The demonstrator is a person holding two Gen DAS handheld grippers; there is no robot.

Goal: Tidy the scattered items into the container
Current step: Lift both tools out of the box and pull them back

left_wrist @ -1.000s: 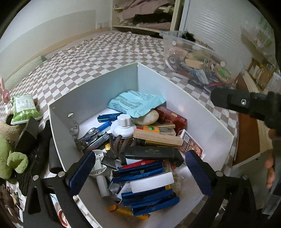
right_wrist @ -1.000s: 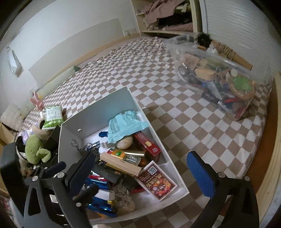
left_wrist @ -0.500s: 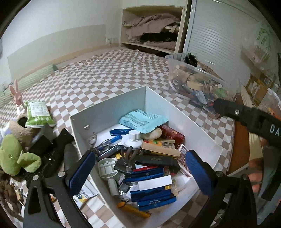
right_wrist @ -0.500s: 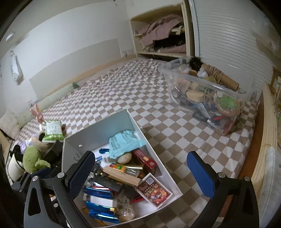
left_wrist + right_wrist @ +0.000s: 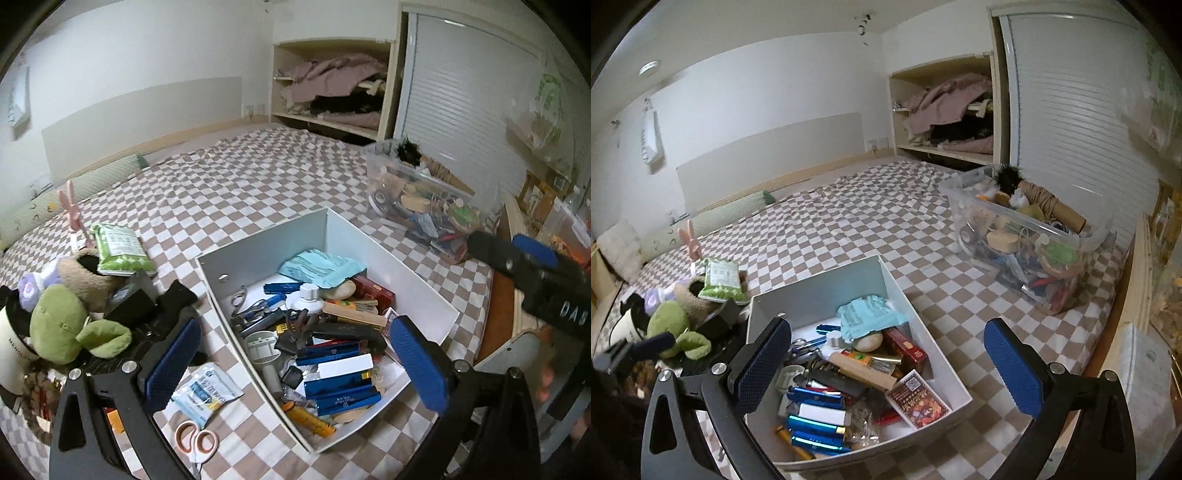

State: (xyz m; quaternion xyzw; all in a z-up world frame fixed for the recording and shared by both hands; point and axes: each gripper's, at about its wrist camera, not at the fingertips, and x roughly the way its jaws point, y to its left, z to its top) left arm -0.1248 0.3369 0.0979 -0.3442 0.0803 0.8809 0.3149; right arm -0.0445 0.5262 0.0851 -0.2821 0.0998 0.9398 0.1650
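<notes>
Both grippers hovered empty above the nearly full white box on the checkered bed.

The left gripper (image 5: 291, 363) and right gripper (image 5: 886, 363) had their fingers spread wide, holding nothing, raised clear of the white box (image 5: 424, 284), probably to survey the remainder. Scissors (image 5: 195, 439), a tissue pack (image 5: 205, 393) and a green plush toy (image 5: 70, 325) lay outside, just beside its left wall.

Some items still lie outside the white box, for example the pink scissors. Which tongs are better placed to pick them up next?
Probably the left tongs. They are open and empty, and the pink scissors lie just below their left finger, beside the white box. The right tongs are also open, but the right wrist view does not show the scissors.
</notes>
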